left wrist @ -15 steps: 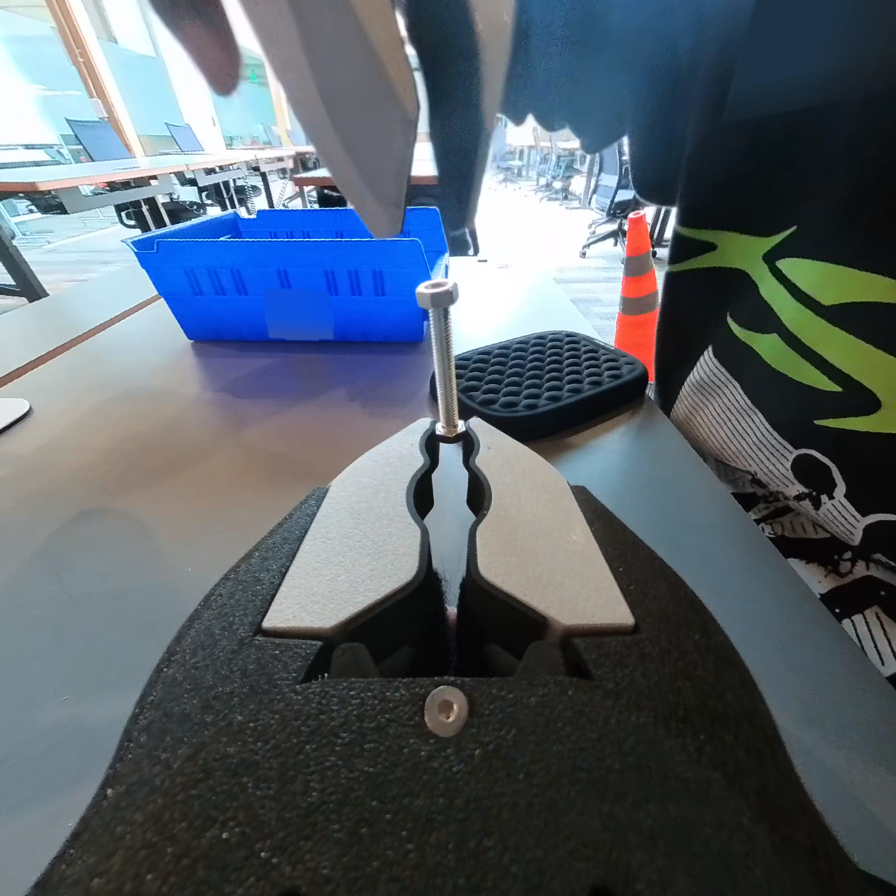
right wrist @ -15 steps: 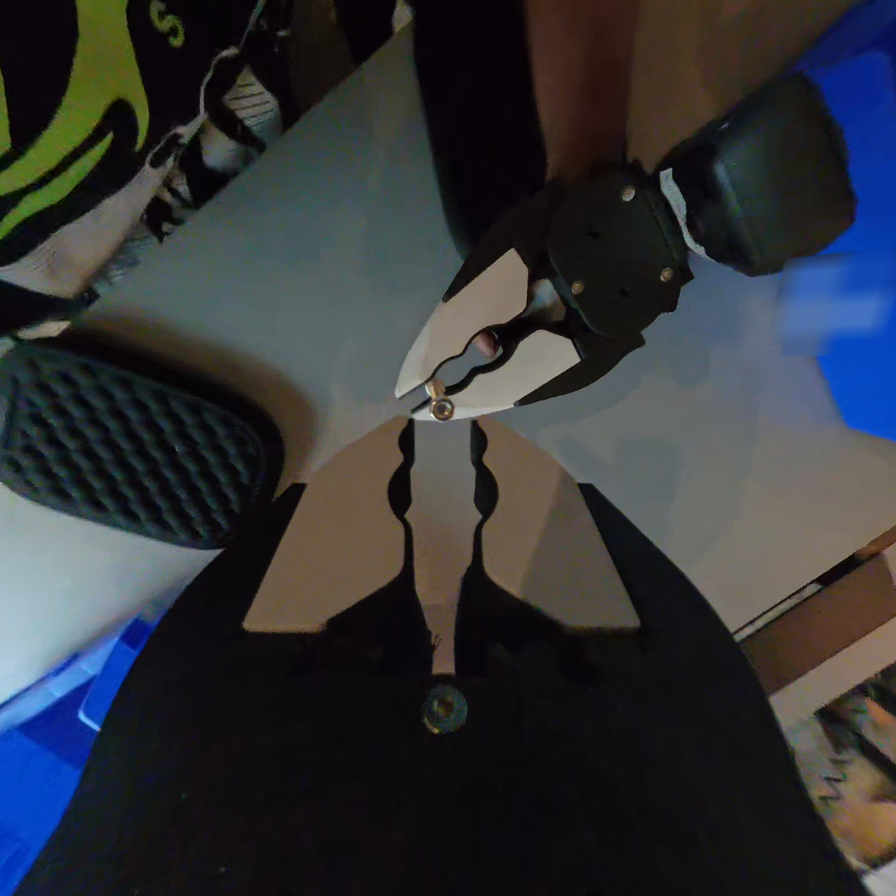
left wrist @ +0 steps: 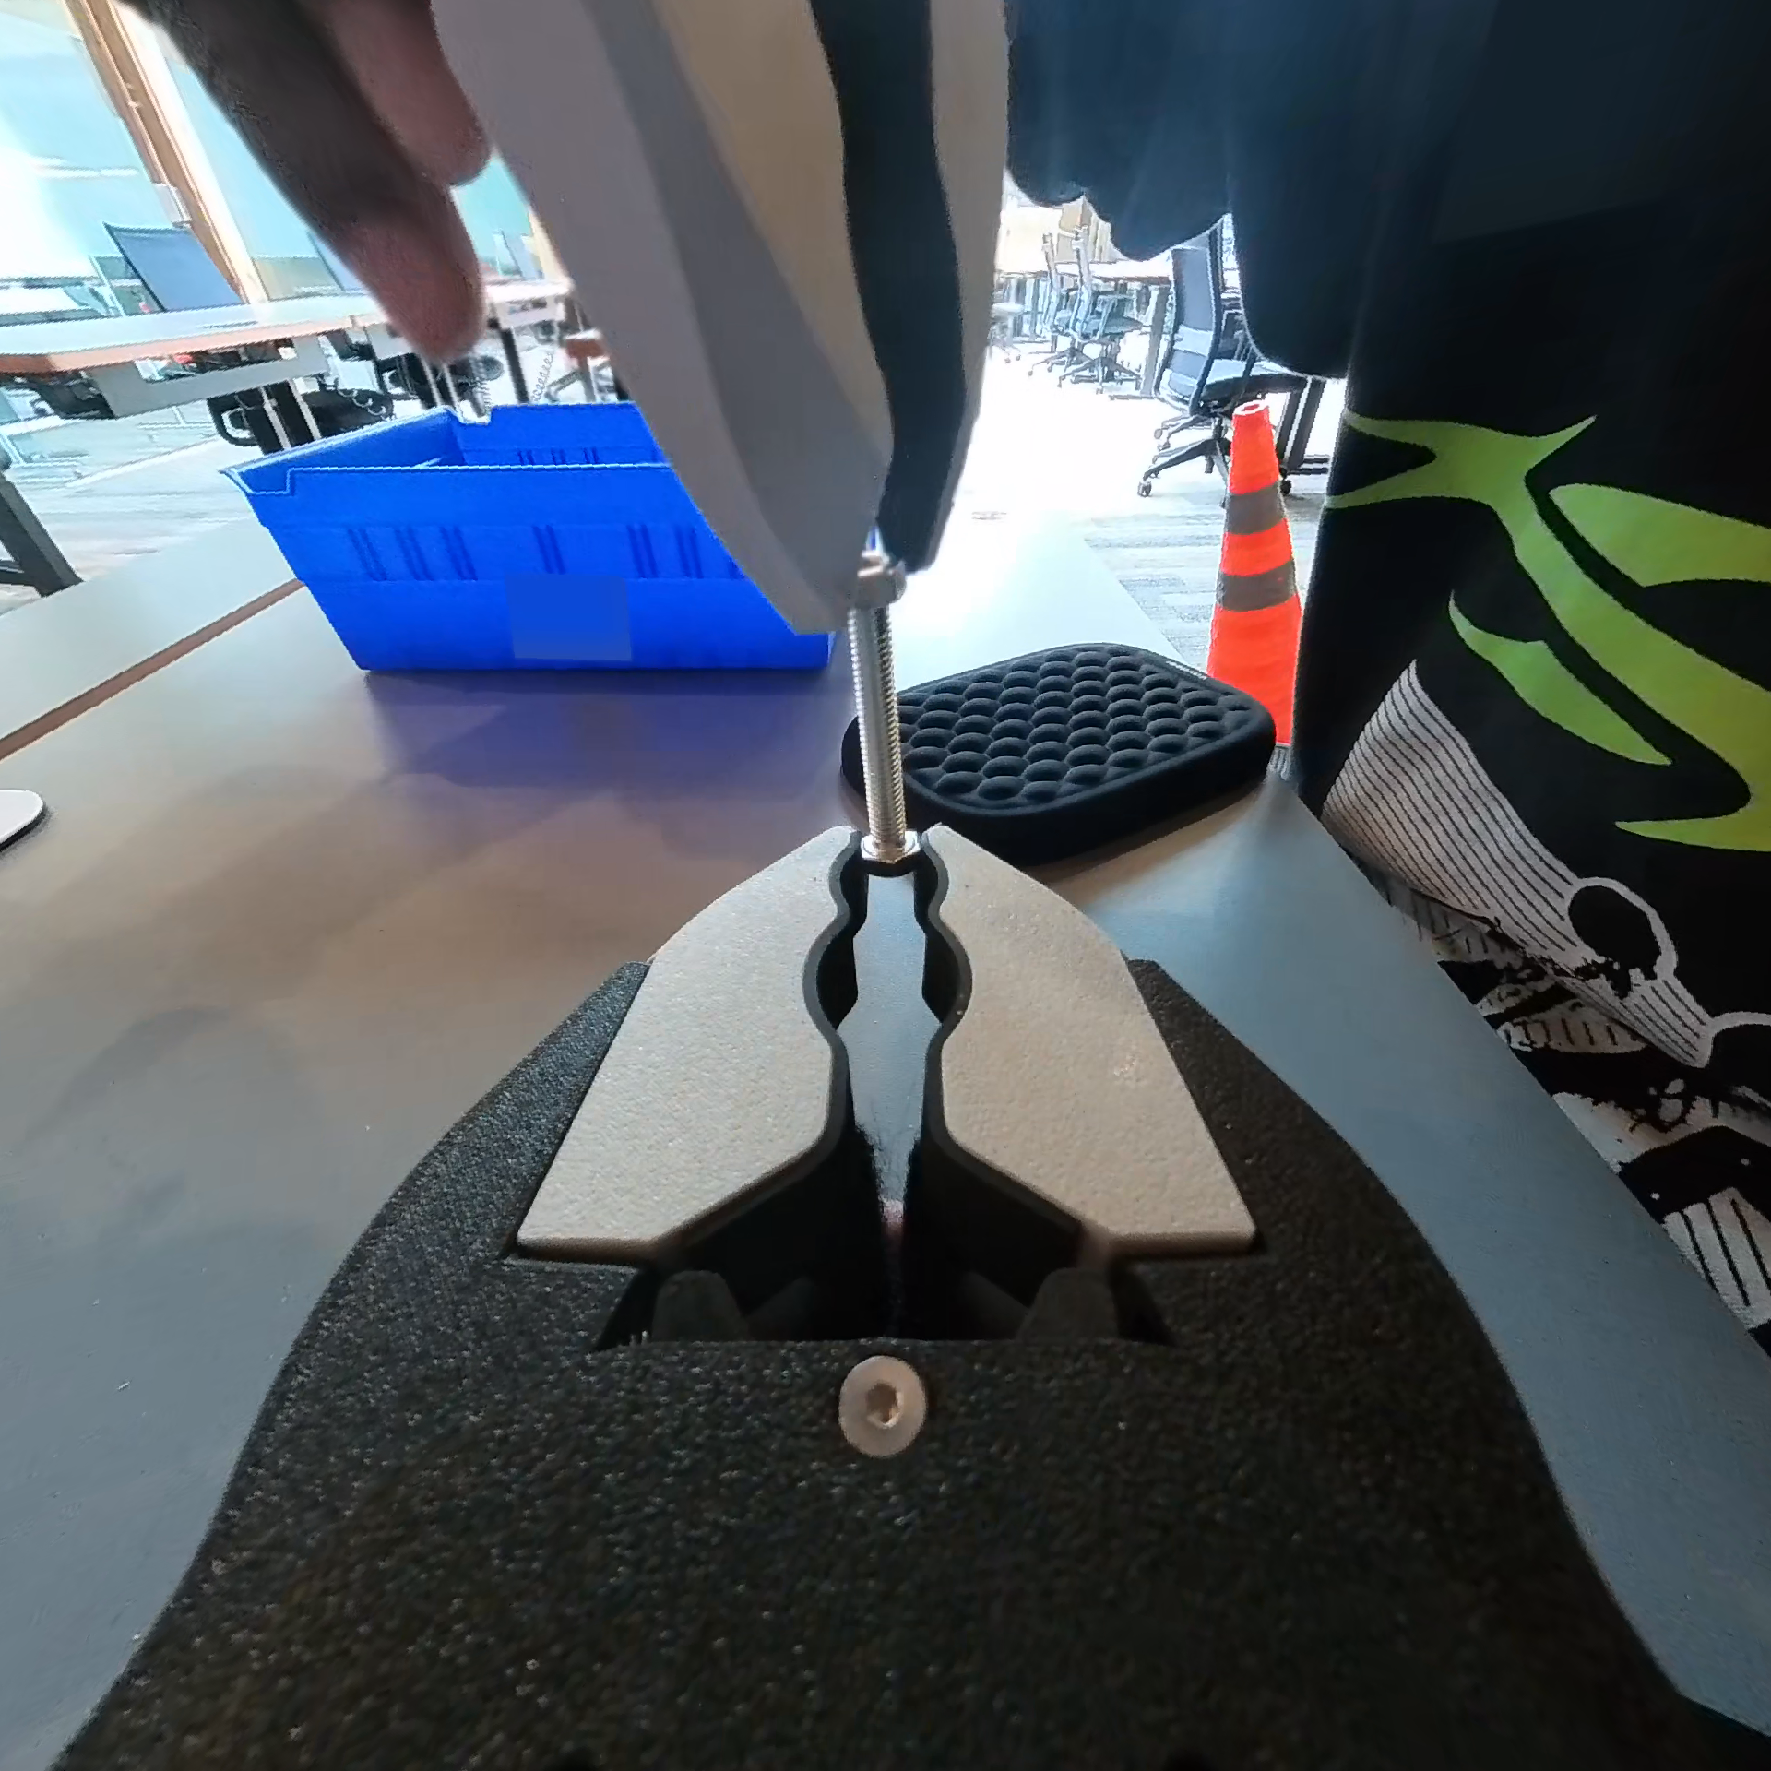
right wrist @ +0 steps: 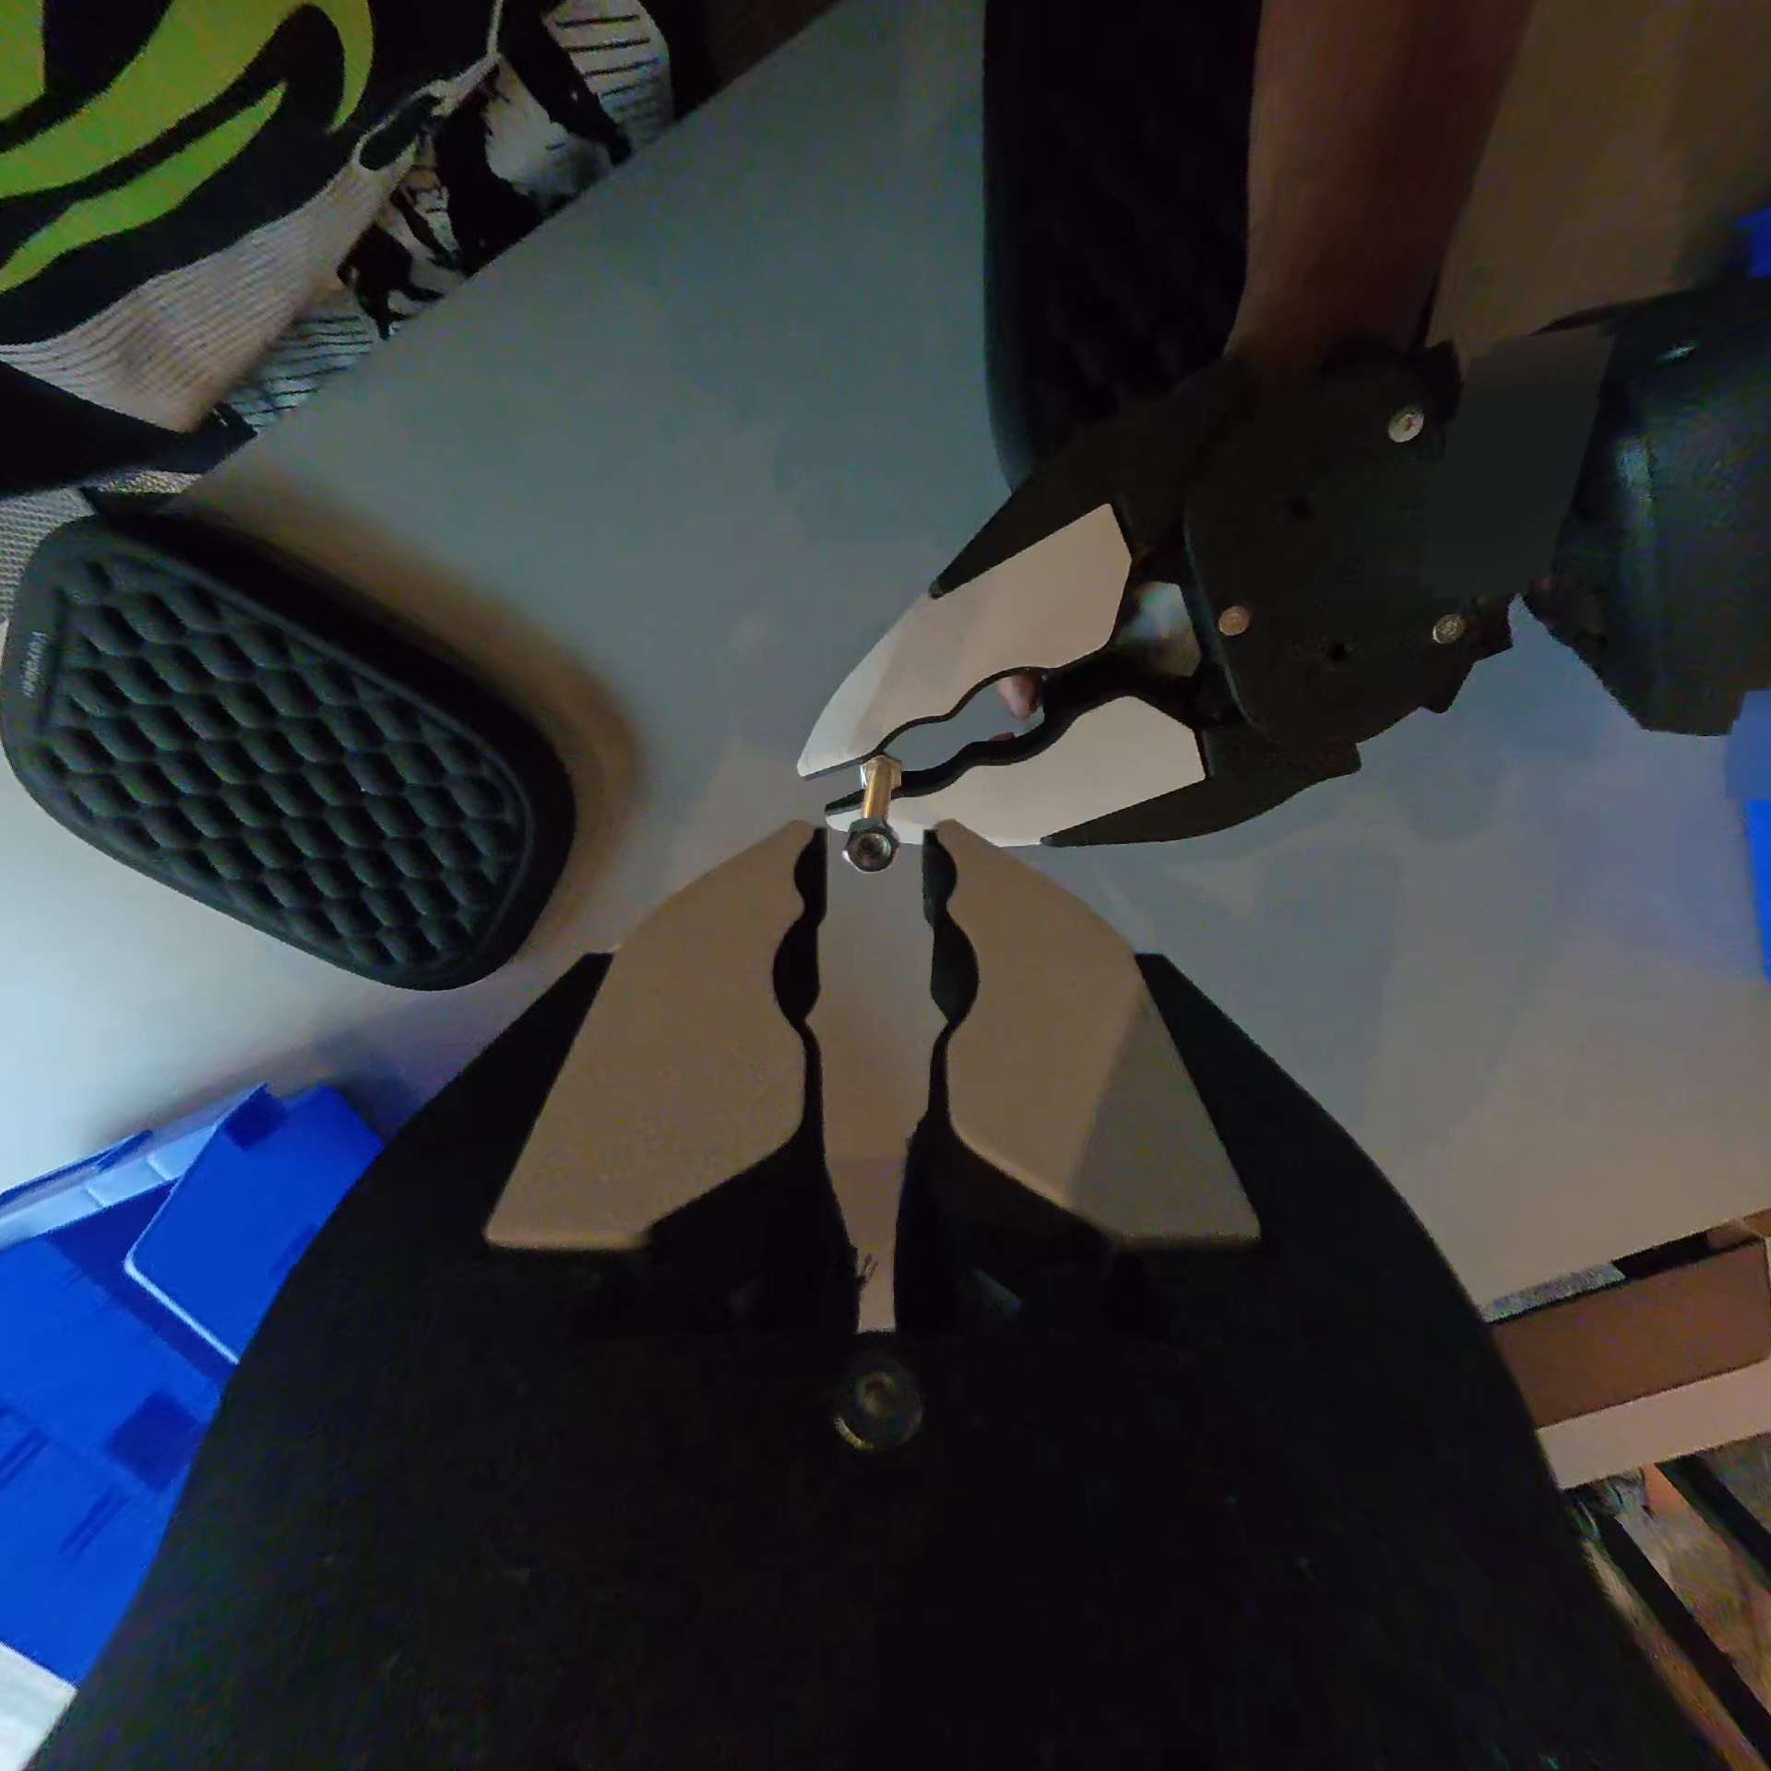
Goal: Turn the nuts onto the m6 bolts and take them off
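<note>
In the left wrist view my left gripper (left wrist: 886,845) is shut on the hex head of a silver bolt (left wrist: 877,719) and holds it upright above the grey table (left wrist: 287,910). A nut (left wrist: 882,578) sits at the top end of the thread. My right gripper (left wrist: 877,580) reaches down from above, with its fingers on either side of the nut. In the right wrist view the nut (right wrist: 870,848) lies between the tips of my right gripper (right wrist: 870,839), with a gap on each side, so the jaws are open. The left gripper (right wrist: 834,791) shows there too, clamped on the bolt (right wrist: 877,791).
A blue plastic bin (left wrist: 537,556) stands on the table behind the bolt. A black honeycomb pad (left wrist: 1064,738) lies to its right, by the table edge. A person's torso in a dark printed shirt (left wrist: 1533,671) is close on the right. An orange cone (left wrist: 1251,556) stands on the floor beyond. The left gripper's tips are roughly 6 cm from the right gripper's.
My right gripper has come down from above the bolt, so its open fingertips now flank the nut. The jaws have narrowed slightly. The left gripper keeps the bolt still.
</note>
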